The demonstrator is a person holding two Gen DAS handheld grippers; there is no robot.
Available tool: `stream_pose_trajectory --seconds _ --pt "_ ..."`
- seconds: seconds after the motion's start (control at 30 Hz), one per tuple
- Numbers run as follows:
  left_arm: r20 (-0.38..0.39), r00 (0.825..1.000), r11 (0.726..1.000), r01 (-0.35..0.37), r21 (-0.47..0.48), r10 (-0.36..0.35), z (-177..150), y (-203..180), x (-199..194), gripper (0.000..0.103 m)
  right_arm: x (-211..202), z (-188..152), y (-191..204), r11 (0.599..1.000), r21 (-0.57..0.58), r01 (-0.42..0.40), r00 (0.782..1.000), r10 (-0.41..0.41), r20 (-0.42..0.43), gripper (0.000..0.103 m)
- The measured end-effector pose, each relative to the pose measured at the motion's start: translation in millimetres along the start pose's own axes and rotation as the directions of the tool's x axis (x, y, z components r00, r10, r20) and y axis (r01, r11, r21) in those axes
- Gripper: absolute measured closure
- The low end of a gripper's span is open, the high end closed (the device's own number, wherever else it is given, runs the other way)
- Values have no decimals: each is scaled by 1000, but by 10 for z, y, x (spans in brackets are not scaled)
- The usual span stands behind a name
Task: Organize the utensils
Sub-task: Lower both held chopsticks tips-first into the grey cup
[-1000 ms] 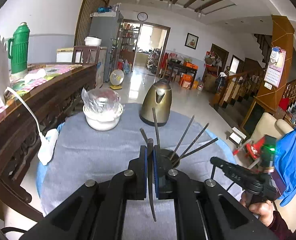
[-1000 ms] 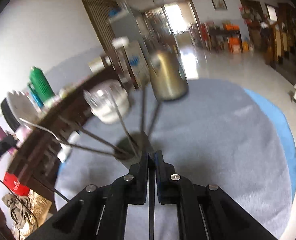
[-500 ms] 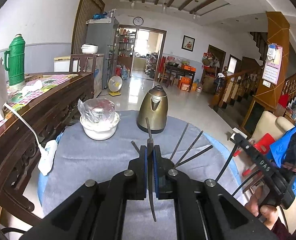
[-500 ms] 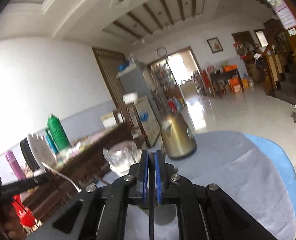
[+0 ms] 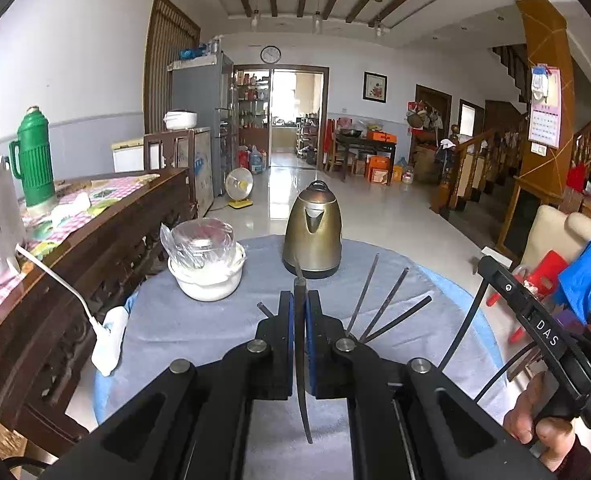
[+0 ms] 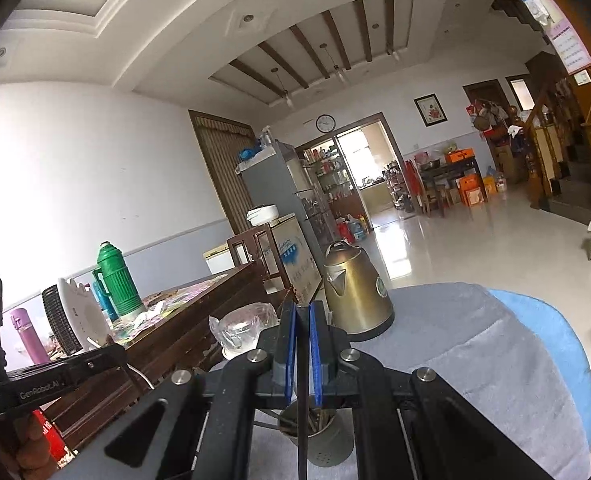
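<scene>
My left gripper is shut on a dark chopstick that runs back between its blue pads. Several more dark chopsticks fan out just right of it; their holder is hidden behind the gripper. My right gripper is shut on another thin dark chopstick, held upright above a grey metal utensil cup with several utensils in it. The right gripper's body shows at the right of the left wrist view, raised above the table.
A round table with grey cloth holds a brass kettle and a white bowl covered in plastic wrap. A dark wooden sideboard with a green thermos stands at the left. A white charger and cable lie at the table's left edge.
My right gripper has lifted and tilted up with its chopstick, so the cup now sits below it. My left gripper has pulled back slightly and stays shut on its chopstick.
</scene>
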State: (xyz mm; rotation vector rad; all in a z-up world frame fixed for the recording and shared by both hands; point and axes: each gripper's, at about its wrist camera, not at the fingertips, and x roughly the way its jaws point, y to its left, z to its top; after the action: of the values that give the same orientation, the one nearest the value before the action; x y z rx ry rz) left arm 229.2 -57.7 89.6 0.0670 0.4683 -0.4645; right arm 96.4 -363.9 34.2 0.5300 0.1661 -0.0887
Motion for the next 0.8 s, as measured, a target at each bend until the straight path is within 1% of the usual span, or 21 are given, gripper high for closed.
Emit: stream_pose_trajectory --seconds 0.07,0.23,0.53,0.8 --pt "11 1000 1000 -17 19 17 13 -41 -14 97 -6 27 -20 1000 3 1 1000 -1 3 96" --pt "25 999 999 -28 39 28 42 -103 -57 97 -54 50 25 1000 -2 -1 1000 1 24 96" --pt "48 998 998 -32 61 29 140 -214 -101 97 -158 161 -6 1000 1 -5 998 5 59 96" --pt "64 998 998 1 55 -5 260 -285 -128 97 -191 280 -60 1000 15 -10 996 9 86 96"
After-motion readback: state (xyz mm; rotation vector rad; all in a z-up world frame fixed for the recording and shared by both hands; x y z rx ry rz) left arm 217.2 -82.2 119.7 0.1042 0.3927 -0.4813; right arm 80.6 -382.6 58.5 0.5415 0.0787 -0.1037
